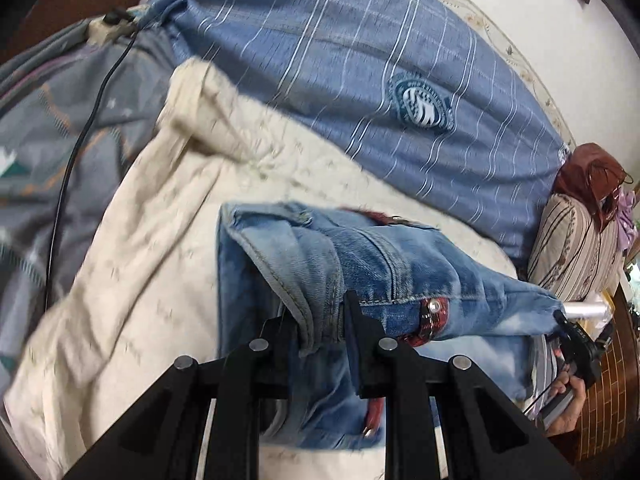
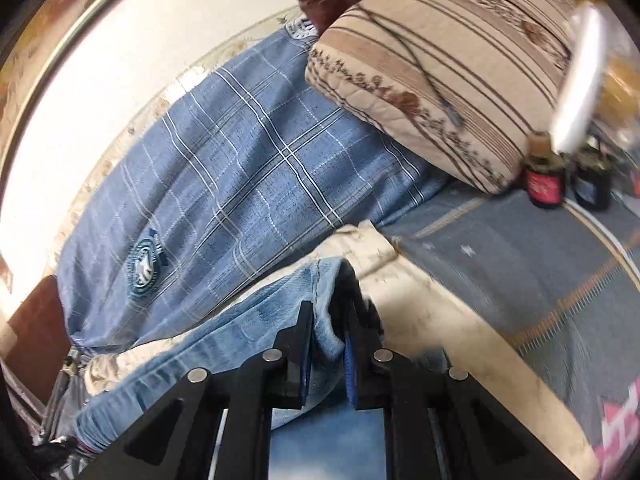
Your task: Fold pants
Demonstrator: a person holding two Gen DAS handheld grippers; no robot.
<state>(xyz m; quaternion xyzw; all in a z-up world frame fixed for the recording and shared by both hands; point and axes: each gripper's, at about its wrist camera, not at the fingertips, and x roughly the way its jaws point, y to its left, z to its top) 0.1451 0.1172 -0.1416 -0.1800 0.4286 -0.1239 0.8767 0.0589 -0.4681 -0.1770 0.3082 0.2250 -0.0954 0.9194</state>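
A cream blanket covers the bed beneath the lifted jeans. The left hand-held gripper pinches their waistband near a red belt. The right hand-held gripper clamps another denim edge, below a blue plaid quilt and striped pillow.

faded blue jeans bunched, lifted off bed.

Jeans lower part hidden behind left claw; cream blanket blurred.
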